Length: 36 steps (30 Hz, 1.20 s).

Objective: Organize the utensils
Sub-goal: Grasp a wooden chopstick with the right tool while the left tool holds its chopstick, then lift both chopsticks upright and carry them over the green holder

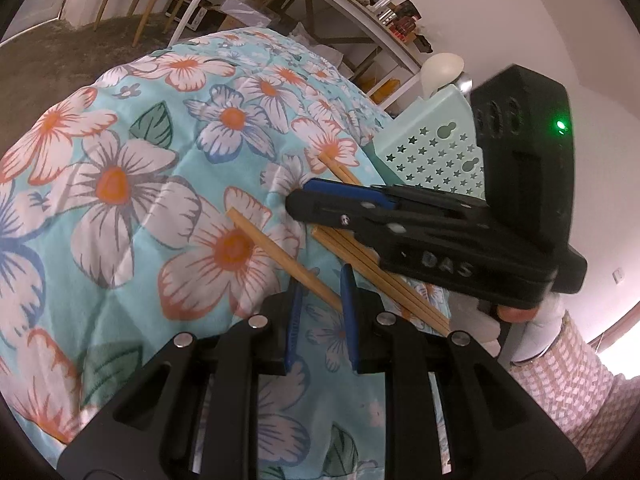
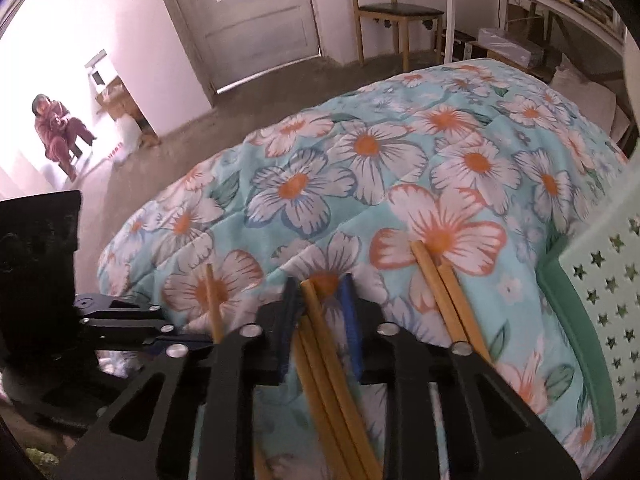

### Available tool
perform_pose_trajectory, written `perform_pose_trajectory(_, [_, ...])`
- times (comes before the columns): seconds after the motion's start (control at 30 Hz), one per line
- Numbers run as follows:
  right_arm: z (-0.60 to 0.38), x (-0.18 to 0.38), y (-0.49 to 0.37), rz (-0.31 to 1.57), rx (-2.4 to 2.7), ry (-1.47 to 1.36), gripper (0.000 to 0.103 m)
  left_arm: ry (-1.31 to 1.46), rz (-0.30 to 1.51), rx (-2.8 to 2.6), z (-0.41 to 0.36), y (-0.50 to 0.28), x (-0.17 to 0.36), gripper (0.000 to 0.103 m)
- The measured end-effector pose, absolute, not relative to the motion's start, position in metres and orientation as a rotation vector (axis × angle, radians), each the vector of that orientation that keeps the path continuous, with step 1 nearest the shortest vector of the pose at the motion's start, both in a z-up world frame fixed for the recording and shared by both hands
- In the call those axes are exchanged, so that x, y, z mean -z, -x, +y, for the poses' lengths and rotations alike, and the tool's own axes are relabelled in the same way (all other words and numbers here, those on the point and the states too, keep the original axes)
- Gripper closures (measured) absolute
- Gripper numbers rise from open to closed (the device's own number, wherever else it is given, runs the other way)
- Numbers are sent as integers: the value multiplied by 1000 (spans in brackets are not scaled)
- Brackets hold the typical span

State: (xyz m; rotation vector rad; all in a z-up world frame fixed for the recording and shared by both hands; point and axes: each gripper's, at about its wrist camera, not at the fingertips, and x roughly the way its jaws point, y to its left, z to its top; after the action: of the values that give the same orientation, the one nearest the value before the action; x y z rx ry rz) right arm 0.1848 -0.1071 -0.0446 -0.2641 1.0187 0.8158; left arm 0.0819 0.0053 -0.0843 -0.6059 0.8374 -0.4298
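**Two grippers gathering chopsticks on a floral quilt**

Left wrist view: the left gripper, at bottom centre, has its blue pads nearly together around one wooden chopstick that slants up to the left over the floral quilt; contact looks likely, but I cannot tell for sure. The right gripper reaches in from the right of the frame, over a bundle of chopsticks. A mint star-punched utensil holder stands at the upper right.

Right wrist view: at bottom centre, the right gripper's narrow jaws clamp the bundle, its tips poking out above them. Another chopstick pair lies loose to the right, just beside the holder at the right edge.

The step appears to be collecting chopsticks. Next, the bundle probably needs lifting clear, tipping upright and lowering into the holder.
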Motion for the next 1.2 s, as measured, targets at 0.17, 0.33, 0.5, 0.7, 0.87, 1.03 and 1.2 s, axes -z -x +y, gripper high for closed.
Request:
perform_pose_trajectory(0.17, [-120,23,-191,953,-810,195,94,604,837,420,3,-80,82,85])
perform_pose_trajectory(0.33, [-155,-17,-191,836,-743,110,96,596,827,398,3,-78,76,85])
perform_pose_trajectory(0.5, [-205,-65,-176,681,-651,-12,96,562,751,392,5,-69,52,87])
perform_pose_trajectory(0.7, [-258,-107,-136,515,-548,-121,96,492,642,427,-3,-58,5,92])
perform_pose_trajectory(0.87, [-295,-137,-101,382,-478,-186,96,439,540,464,-10,-53,-37,97])
perform_pose_trajectory(1.03, [-325,-164,-77,273,-439,-238,96,373,402,485,-20,-50,-89,98])
perform_pose_trajectory(1.2, [-346,-187,-62,180,-401,-263,96,339,291,530,-39,-58,-134,98])
